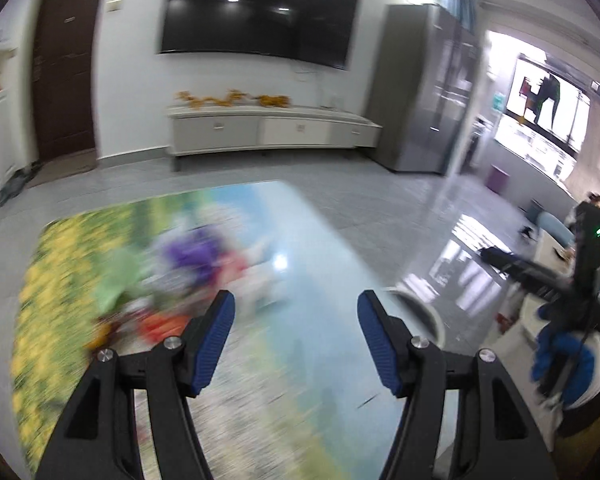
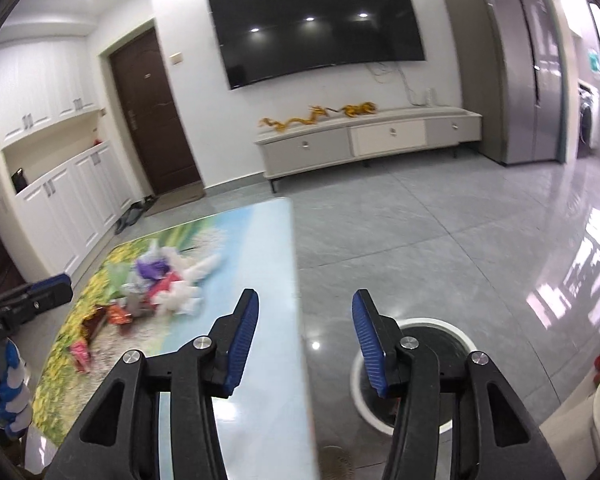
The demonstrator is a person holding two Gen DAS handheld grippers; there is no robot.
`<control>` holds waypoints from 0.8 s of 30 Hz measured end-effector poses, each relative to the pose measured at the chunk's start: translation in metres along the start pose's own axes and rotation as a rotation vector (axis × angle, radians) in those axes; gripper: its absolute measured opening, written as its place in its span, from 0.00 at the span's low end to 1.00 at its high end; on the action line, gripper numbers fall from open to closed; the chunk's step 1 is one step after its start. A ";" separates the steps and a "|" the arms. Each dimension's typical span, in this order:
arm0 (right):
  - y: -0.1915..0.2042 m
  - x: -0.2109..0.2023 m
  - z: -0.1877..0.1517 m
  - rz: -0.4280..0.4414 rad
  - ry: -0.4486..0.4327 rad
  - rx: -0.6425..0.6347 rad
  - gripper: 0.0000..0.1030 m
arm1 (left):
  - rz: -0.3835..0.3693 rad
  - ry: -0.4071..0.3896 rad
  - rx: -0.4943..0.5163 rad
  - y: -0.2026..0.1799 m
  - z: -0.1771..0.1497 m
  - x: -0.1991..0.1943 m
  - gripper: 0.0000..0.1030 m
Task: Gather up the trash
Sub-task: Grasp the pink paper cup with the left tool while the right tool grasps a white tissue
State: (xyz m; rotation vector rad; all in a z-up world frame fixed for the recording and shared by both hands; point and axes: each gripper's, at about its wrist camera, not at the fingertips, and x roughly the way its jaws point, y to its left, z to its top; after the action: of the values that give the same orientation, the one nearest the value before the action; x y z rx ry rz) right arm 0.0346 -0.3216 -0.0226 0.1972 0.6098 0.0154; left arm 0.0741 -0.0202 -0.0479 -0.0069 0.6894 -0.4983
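I am holding both grippers above a low glossy table printed with a flower-meadow scene (image 2: 256, 240). My right gripper (image 2: 305, 334) is showing its blue ribbed fingers (image 2: 244, 332) spread apart with nothing between them. A heap of crumpled purple, white, green and orange wrappers (image 2: 156, 288) is lying ahead and left of those fingers. A round white-rimmed bin with a black liner (image 2: 358, 384) is sitting behind the right finger. My left gripper (image 1: 296, 336) is likewise standing apart and empty, the blurred wrappers ahead and left of it.

Beyond the jaws, a white wall (image 2: 188, 8) carries a dark TV (image 2: 316, 24) above a low cabinet (image 2: 364, 140). Left stands a brown door (image 2: 152, 120); right, a grey fridge (image 2: 516, 72). Glossy grey tile floor (image 2: 440, 232) mirrors window light.
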 end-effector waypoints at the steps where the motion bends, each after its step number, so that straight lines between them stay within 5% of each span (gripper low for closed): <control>1: 0.010 -0.002 0.001 0.008 -0.001 -0.015 0.53 | 0.023 0.004 -0.024 0.016 -0.007 -0.007 0.61; 9: 0.061 0.011 -0.001 0.067 0.050 -0.108 0.58 | 0.219 0.073 -0.229 0.128 -0.078 -0.022 0.62; 19: 0.096 0.086 -0.008 0.088 0.184 -0.160 0.60 | 0.215 0.178 -0.288 0.150 -0.106 0.024 0.61; 24: 0.114 0.129 -0.005 0.108 0.231 -0.175 0.69 | 0.198 0.191 -0.268 0.151 -0.108 0.039 0.33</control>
State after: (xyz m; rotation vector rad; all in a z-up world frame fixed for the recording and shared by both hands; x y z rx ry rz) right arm 0.1429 -0.1996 -0.0787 0.0582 0.8237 0.1978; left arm 0.1001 0.1122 -0.1807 -0.1425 0.9301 -0.2148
